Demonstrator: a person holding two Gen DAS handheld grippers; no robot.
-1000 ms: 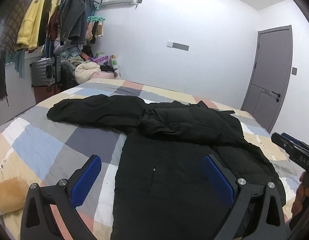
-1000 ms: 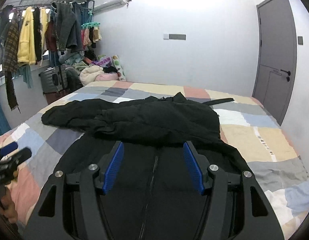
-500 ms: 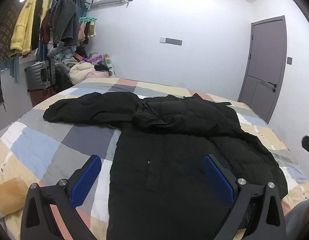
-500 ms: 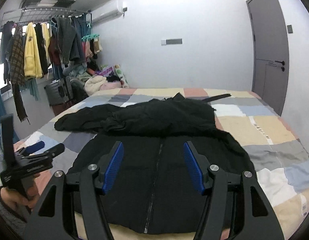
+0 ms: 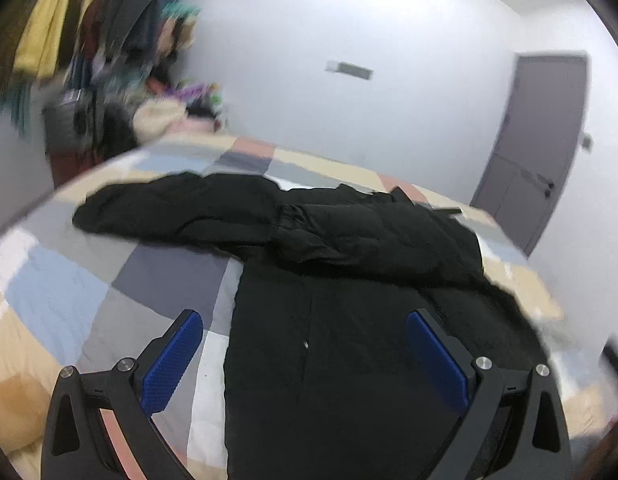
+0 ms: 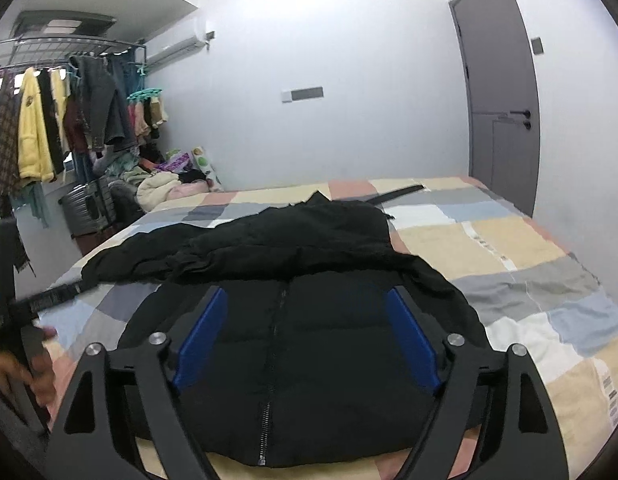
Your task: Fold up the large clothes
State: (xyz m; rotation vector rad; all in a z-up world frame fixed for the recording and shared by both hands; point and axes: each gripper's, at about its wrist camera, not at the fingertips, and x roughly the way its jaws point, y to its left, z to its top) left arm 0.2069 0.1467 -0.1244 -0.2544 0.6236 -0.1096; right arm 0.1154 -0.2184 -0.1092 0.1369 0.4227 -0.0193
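- Right wrist view showed the jacket point(image 6: 309, 280) lying zipped, front up, on the bed point(image 6: 509, 248).
- One sleeve lay folded across its chest; the other stretched out left, unfolded.
- Left gripper point(image 5: 305, 344) and right gripper point(image 6: 309, 328) hovered wide open, empty.
- Most folding remained.
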